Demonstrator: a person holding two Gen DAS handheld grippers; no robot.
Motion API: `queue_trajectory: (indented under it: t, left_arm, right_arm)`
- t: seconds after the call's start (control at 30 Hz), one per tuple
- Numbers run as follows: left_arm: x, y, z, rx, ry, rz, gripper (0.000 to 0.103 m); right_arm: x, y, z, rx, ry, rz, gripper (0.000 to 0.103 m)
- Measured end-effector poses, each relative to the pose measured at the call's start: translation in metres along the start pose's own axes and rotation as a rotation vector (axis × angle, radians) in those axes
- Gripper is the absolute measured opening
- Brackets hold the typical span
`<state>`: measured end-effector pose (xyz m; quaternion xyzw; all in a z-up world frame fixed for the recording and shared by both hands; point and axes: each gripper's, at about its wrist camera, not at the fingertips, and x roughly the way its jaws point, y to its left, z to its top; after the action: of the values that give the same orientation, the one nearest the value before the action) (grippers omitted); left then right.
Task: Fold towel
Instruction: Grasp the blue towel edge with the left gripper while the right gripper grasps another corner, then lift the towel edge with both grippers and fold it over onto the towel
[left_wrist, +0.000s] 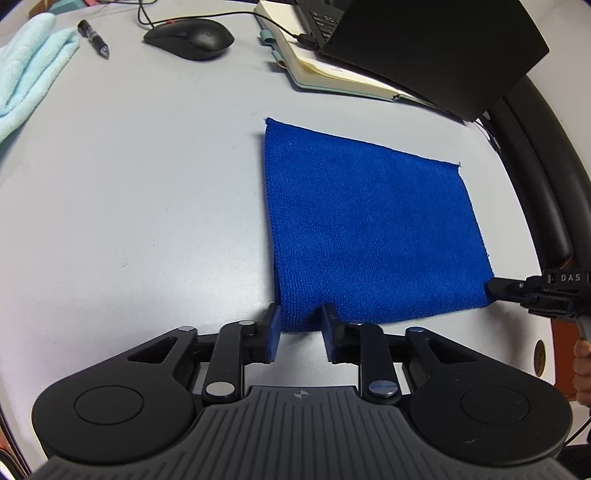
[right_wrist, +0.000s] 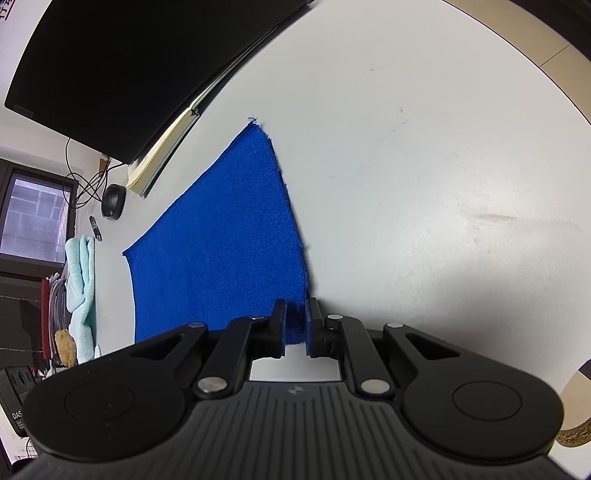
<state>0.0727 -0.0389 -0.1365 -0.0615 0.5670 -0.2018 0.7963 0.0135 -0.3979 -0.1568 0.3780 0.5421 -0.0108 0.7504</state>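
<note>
Left wrist view: blue towel (left_wrist: 365, 232) lies flat on the pale counter (left_wrist: 147, 184), right of centre, folded w/ a doubled edge along its left side; knit texture even, loose thread at far right corner. Left tongs (left_wrist: 300, 326) sit at 6 o'clock, blue pads spread either side of the towel's near left corner, fabric between them but gap visible, not clenched. Right tongs (left_wrist: 496, 288) at 3 o'clock, tip touching the near right corner; can't tell their grip from here. Black mouse (left_wrist: 189, 38) at 11 o'clock, pen (left_wrist: 93, 38) beside it, light-blue cloth (left_wrist: 26, 81) at 10, notebook (left_wrist: 332, 62) under a black laptop (left_wrist: 424, 48) at 1.

Right wrist view: towel (right_wrist: 221, 251) spreads from 6 toward 11 o'clock, flat, far corner frayed. Right tongs (right_wrist: 295, 325) clenched on its near corner, cloth pinched between pads.
</note>
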Motion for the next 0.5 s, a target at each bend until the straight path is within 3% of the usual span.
queue_trajectory:
  t: [0.23, 0.5]
  left_arm:
    - [-0.0023, 0.0043, -0.0043, -0.014, -0.012, -0.013, 0.006]
    - [-0.0083, 0.0052, -0.0073, -0.027, -0.012, -0.038, 0.006]
  right_arm:
    - [0.0002, -0.0005, 0.0016, -0.002, 0.010, -0.007, 0.004]
    - [-0.0064, -0.0015, -0.0027, -0.002, 0.011, 0.003, 0.004]
